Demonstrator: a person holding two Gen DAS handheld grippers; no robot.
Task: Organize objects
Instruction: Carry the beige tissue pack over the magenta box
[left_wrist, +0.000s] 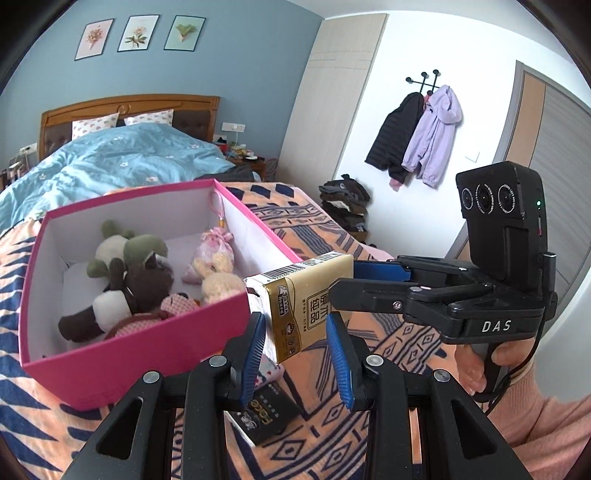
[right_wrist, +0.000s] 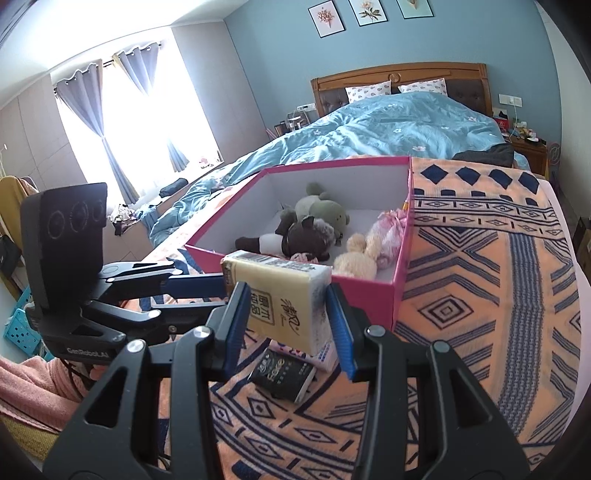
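Observation:
A gold tissue pack (left_wrist: 306, 291) (right_wrist: 277, 280) hangs above the patterned blanket, just in front of the pink box's near corner. My left gripper (left_wrist: 295, 332) is shut on it, blue pads pressing both of its sides. My right gripper (left_wrist: 347, 277) reaches in from the right in the left wrist view and clamps the pack's far end. In the right wrist view the right gripper (right_wrist: 286, 306) pinches the pack, and the left gripper (right_wrist: 218, 291) holds its left end. The open pink box (left_wrist: 155, 354) (right_wrist: 369, 291) holds several plush toys (left_wrist: 125, 280) (right_wrist: 314, 229).
A black tissue pack (left_wrist: 266, 417) (right_wrist: 282, 374) and a white-pink pack (left_wrist: 269, 369) (right_wrist: 327, 356) lie on the orange and navy blanket (right_wrist: 480, 295) below the held pack. A bed with a blue duvet (right_wrist: 388, 125) lies behind the box. A person's hand (left_wrist: 476, 365) grips the right handle.

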